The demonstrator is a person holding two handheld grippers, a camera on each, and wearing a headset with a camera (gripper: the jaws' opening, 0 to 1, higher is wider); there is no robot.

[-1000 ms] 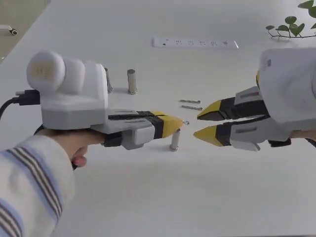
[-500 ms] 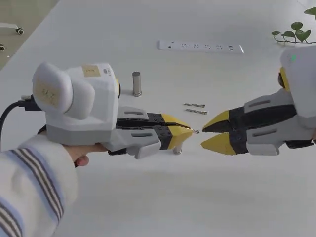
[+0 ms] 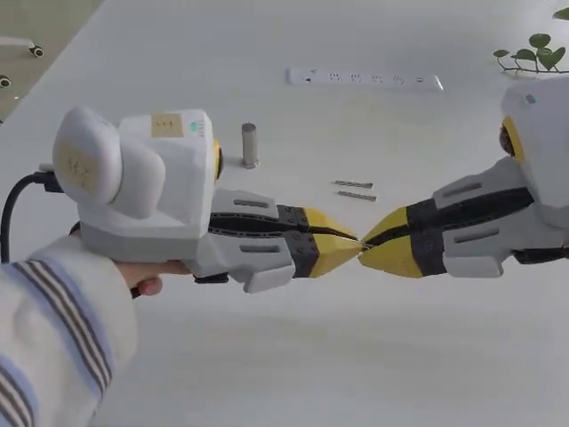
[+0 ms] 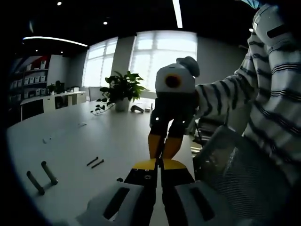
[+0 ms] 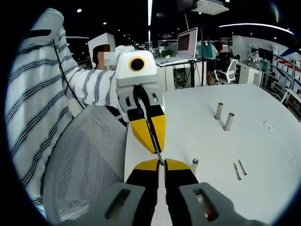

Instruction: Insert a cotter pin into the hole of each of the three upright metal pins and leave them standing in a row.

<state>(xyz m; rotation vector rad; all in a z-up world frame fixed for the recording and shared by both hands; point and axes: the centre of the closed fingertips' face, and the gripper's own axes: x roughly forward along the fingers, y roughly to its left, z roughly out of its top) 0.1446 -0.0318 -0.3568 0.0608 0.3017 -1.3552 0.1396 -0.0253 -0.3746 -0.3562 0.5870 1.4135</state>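
Observation:
My left gripper [image 3: 354,251] and right gripper [image 3: 366,252] meet tip to tip above the white table. A thin cotter pin [image 5: 154,139] runs from the left jaws into the right jaws, and both grippers are shut on it. In the right gripper view one upright metal pin [image 5: 194,165] stands just right of my right gripper [image 5: 163,164], and two more metal pins [image 5: 224,116] stand farther back. In the head view one upright metal pin [image 3: 250,145] stands behind the left gripper. Two spare cotter pins [image 3: 356,189] lie flat on the table.
A white power strip [image 3: 364,79] lies at the far side of the table [image 3: 293,356], with a plant sprig [image 3: 533,53] at the far right. In the left gripper view a mesh chair [image 4: 235,174] stands close on the right, and a potted plant [image 4: 121,89] is farther back.
The right gripper's jaws, open before, have shut. The two grippers have come together until their tips touch around the cotter pin. The near metal pin is now hidden under them in the head view.

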